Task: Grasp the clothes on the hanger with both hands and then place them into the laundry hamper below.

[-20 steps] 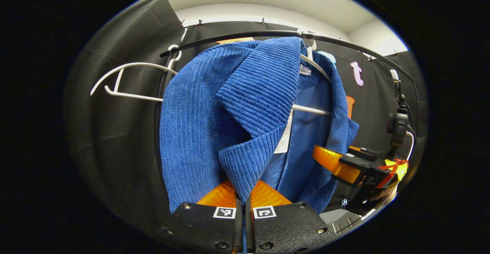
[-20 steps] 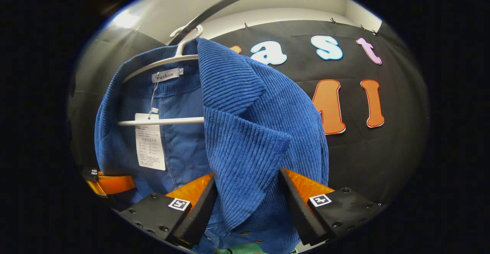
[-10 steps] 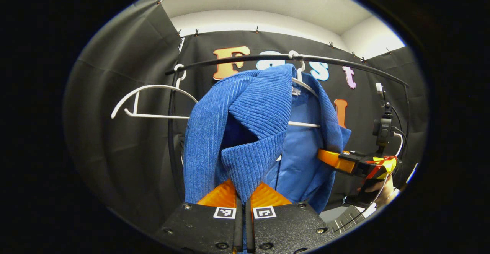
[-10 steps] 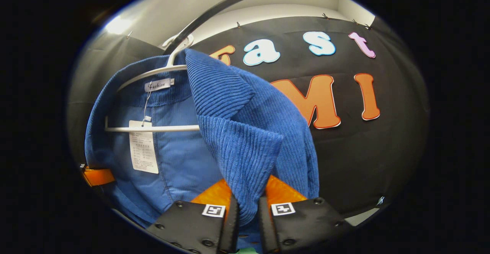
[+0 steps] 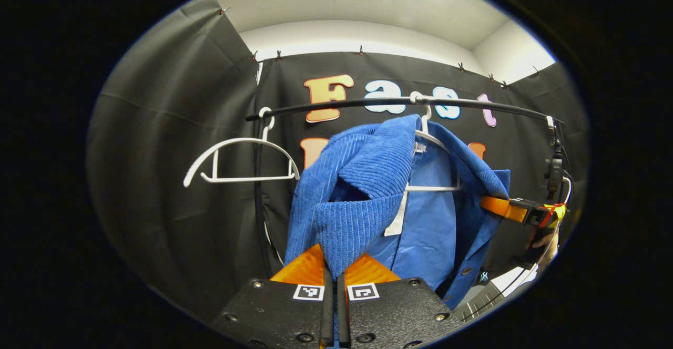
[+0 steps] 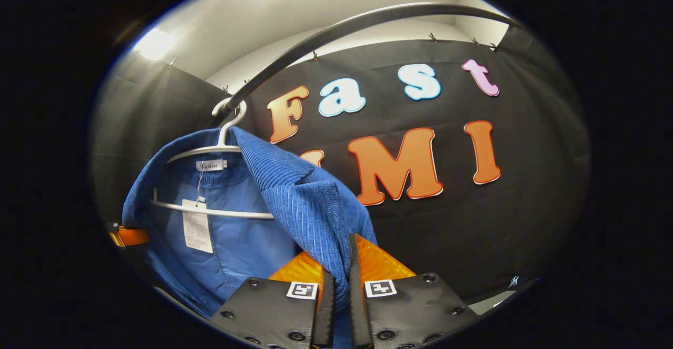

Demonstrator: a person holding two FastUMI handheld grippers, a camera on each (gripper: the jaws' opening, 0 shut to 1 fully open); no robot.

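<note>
A blue corduroy jacket (image 5: pixel 363 196) hangs on a white hanger (image 5: pixel 439 141) from a black rail (image 5: pixel 399 102). My left gripper (image 5: pixel 331 262) is shut on the jacket's left lapel. In the right gripper view the jacket (image 6: pixel 299 207) still sits on its hanger (image 6: pixel 210 152), and my right gripper (image 6: pixel 339 265) is shut on the other lapel. The right gripper (image 5: pixel 507 209) also shows far right in the left gripper view, with a hand behind it. The left gripper's orange finger (image 6: pixel 129 236) peeks out at the left edge of the right gripper view.
An empty white hanger (image 5: pixel 239 154) hangs on the rail left of the jacket. A black upright post (image 5: pixel 258 191) of the rack stands behind it. A small camera on a mount (image 5: pixel 554 167) sits at the rail's right end.
Both grippers have pulled back from the rack, drawing the lapels toward me. The right gripper closed on its lapel during the last second; the left stayed shut.
</note>
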